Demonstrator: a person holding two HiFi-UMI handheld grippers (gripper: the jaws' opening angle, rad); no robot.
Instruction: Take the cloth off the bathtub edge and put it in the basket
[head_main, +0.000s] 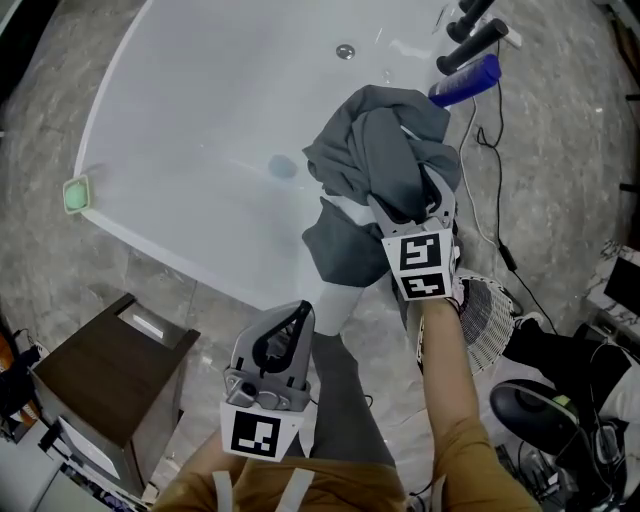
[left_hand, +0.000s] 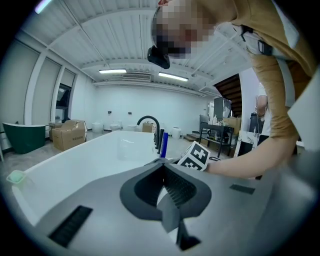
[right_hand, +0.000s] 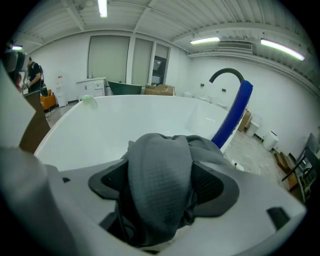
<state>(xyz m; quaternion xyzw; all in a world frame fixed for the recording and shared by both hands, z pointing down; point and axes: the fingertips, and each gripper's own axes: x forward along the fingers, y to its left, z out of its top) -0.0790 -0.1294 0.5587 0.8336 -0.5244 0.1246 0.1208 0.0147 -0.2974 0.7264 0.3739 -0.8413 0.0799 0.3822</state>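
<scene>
- Lying in a grey heap on the bathtub edge at its right end, the cloth has one flap hanging down the outer side toward the floor.
- The right gripper is down on the heap with its fingers spread wide. A thick fold of cloth stands between them. The pads do not look pressed into it, so I read it as not gripped yet.
- The left gripper is low in front of the person, well apart from the cloth, with its fingers together and nothing in them.
- The basket is white wire, on the floor just right of the right wrist and near the tub.
- Step in hand, as I judge it: the grab. The task has barely begun, since the cloth is not lifted.
- To do it well, close on the thick middle fold, not a thin corner, so the whole bundle comes up. Lift until the hanging flap clears the edge, then carry it right and down over the basket.
- Risk: the blue handle and black tap sit just behind the cloth. A trailing flap could snag there or drape outside the basket.
</scene>
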